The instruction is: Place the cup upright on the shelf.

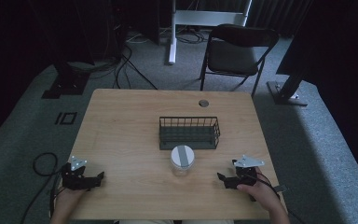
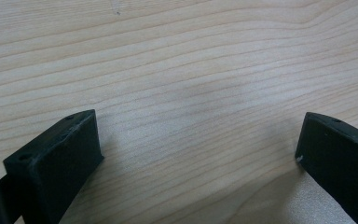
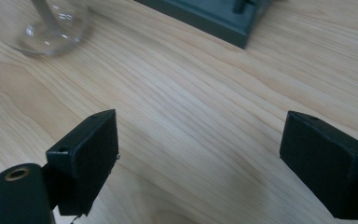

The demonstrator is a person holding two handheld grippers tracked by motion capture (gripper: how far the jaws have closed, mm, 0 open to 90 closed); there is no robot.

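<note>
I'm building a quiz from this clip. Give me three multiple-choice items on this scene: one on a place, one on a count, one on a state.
1. Where does the clear glass jar with the white lid stand?
A. inside the basket
B. in front of the dark wire basket, on the person's side
C. on the folding chair

2. How many wire baskets are on the wooden table?
A. one
B. two
C. three

3. The right gripper is:
A. shut on the jar
B. open, holding nothing
C. inside the basket

B: jar sits nearer the person.
A: a single basket.
B: jaws apart over bare wood.
</note>
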